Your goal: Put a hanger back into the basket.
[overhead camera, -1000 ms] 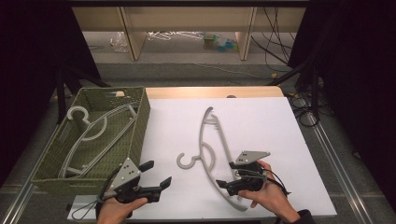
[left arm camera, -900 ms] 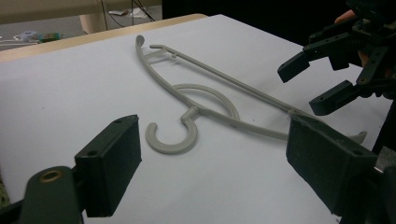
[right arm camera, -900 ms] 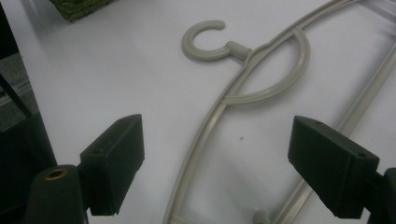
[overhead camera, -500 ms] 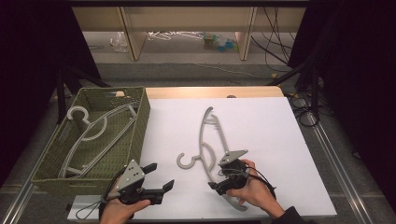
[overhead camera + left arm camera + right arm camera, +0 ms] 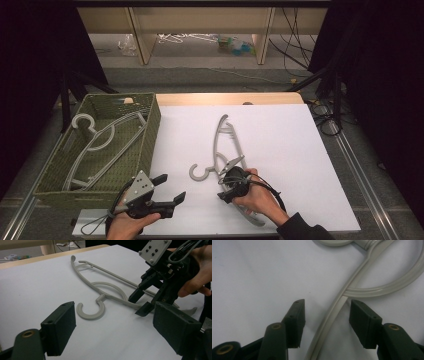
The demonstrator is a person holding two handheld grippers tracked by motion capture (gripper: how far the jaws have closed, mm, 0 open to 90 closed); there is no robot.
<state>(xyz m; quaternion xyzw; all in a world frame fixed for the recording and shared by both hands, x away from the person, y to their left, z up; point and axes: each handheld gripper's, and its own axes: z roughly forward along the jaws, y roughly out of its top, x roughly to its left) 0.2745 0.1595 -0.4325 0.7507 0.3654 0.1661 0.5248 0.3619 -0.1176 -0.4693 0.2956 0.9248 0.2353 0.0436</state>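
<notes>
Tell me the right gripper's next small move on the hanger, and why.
Probably finish closing. The right gripper straddles the grey hanger arm on the white table; its jaws have just been closing, but gaps remain on both sides, so nothing is gripped yet.

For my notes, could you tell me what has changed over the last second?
The right gripper moved left along the hanger; its jaws have just been closing, now straddling the arm without pressing. The left gripper, hanger and basket stayed put.
</notes>
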